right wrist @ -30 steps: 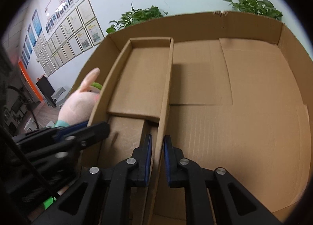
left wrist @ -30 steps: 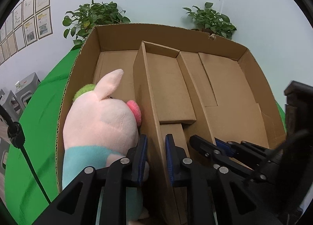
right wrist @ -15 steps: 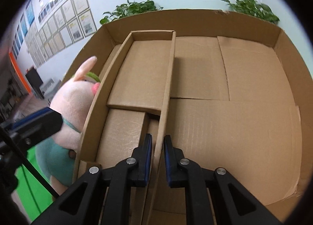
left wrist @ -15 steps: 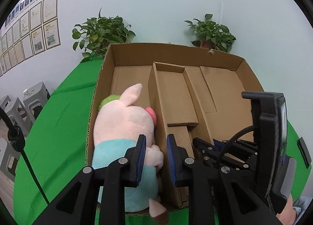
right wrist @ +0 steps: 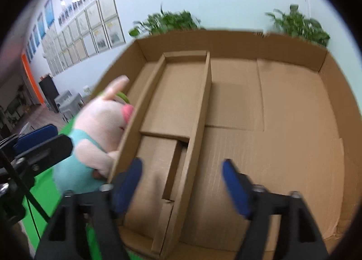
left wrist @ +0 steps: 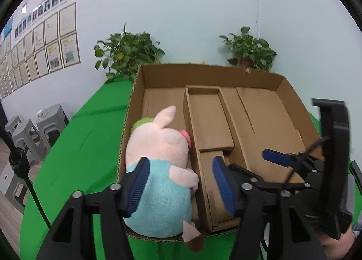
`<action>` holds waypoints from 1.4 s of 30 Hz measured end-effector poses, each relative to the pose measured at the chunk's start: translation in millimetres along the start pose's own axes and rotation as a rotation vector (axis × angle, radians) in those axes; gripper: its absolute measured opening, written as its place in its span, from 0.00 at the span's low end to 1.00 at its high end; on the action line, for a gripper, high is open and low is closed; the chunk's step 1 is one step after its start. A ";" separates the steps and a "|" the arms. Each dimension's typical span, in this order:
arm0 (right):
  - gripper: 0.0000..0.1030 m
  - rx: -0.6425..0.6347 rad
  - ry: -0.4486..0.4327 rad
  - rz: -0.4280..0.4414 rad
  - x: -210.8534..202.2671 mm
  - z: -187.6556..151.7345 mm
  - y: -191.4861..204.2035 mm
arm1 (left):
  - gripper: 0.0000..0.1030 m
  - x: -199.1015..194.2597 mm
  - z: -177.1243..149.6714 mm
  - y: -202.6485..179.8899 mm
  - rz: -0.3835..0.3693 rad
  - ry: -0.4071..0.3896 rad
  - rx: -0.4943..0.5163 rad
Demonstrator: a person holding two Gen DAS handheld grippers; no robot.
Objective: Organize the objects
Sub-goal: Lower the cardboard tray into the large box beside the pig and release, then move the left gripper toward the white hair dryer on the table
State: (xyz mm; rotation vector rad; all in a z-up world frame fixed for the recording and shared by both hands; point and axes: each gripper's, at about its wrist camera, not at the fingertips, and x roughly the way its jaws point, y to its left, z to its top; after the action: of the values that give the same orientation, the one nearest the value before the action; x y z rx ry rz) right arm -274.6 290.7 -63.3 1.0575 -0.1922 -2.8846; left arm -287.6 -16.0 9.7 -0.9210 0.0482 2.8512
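A pink plush pig [left wrist: 163, 158] in a light-blue shirt lies in the left compartment of a large open cardboard box [left wrist: 208, 72]; it also shows in the right wrist view [right wrist: 99, 128]. A cardboard divider insert [left wrist: 203, 124] stands in the box's middle, also visible in the right wrist view [right wrist: 194, 128]. My left gripper [left wrist: 181, 183] is open above the box's near edge, straddling the pig's back and the insert. My right gripper [right wrist: 183, 183] is open and empty, straddling the insert's right wall, and shows in the left wrist view [left wrist: 280, 158].
The box sits on a green-covered table [left wrist: 79, 147]. Two potted plants [left wrist: 126, 54] [left wrist: 248, 49] stand behind the box against the wall. Grey stools [left wrist: 45, 122] stand off the table's left side. The box's right compartment [right wrist: 282, 124] holds nothing.
Both grippers have opened from shut, letting go of the divider walls they pinched. Both have pulled back and up from the box; the right view is blurred by motion.
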 end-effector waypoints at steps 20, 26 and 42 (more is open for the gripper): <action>0.84 -0.010 -0.135 -0.068 -136.5 -70.3 3.0 | 0.92 -120.1 -31.3 -57.3 -0.018 -0.158 0.034; 0.84 0.033 -0.121 -0.066 -147.0 -94.5 0.4 | 0.96 -137.3 -46.5 -70.4 -0.023 -0.162 0.051; 0.40 0.098 -0.151 -0.055 -167.8 -121.4 -17.5 | 0.21 -113.8 -65.8 -74.4 -0.034 -0.036 0.018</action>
State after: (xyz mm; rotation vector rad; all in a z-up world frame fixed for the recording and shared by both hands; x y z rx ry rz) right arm -68.4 313.6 -50.2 0.8713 -0.3200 -3.0344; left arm -147.3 38.1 23.8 -0.8585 0.0539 2.8302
